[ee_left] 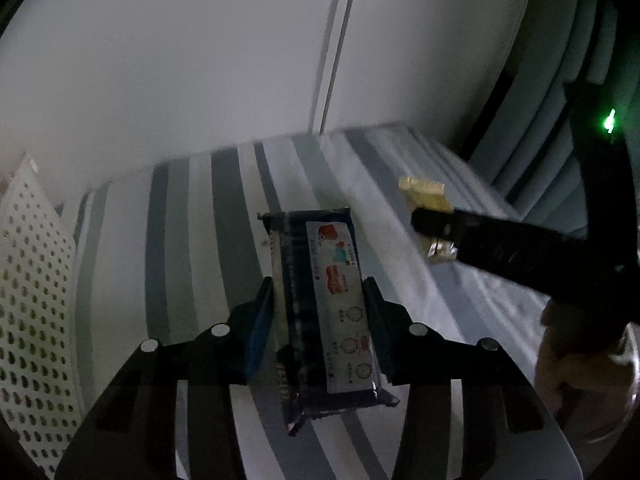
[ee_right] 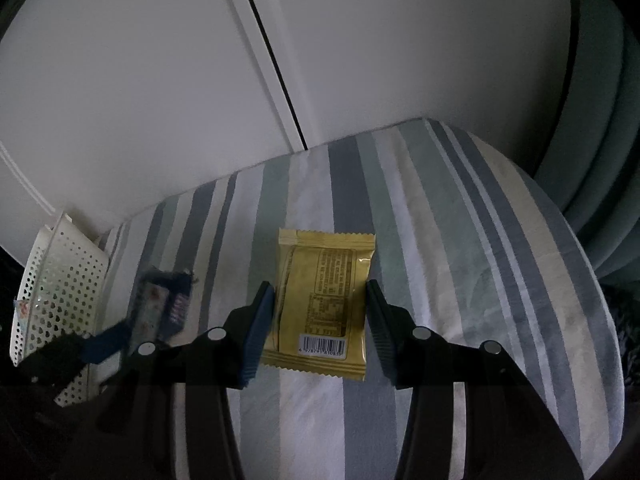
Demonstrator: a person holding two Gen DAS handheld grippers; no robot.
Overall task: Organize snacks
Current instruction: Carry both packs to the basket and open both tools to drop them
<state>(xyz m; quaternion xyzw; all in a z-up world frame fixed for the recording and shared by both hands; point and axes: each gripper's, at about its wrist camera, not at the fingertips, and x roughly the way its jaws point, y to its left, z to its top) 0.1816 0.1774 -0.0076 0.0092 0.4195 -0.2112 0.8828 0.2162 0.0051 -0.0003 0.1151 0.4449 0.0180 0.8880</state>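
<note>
Left claw (ee_left: 318,312) clamps blue pack (ee_left: 320,300), long axis toward 12; basket (ee_left: 28,280) sits at 9, nearer this hand. Right claw (ee_right: 320,312) straddles yellow pack (ee_right: 324,296) over the bed (ee_right: 480,240); grip uncertain.

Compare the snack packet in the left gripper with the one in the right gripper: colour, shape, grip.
The long dark blue plastic snack packet is a narrow bar; the squarish yellow foil snack packet is short and wide. The blue one bears a white panel with red pictures; the yellow one bears a printed table and a barcode. The left gripper pinches the blue one tight; the right gripper's hold looks looser. Both are sealed, above the striped cloth.
</note>
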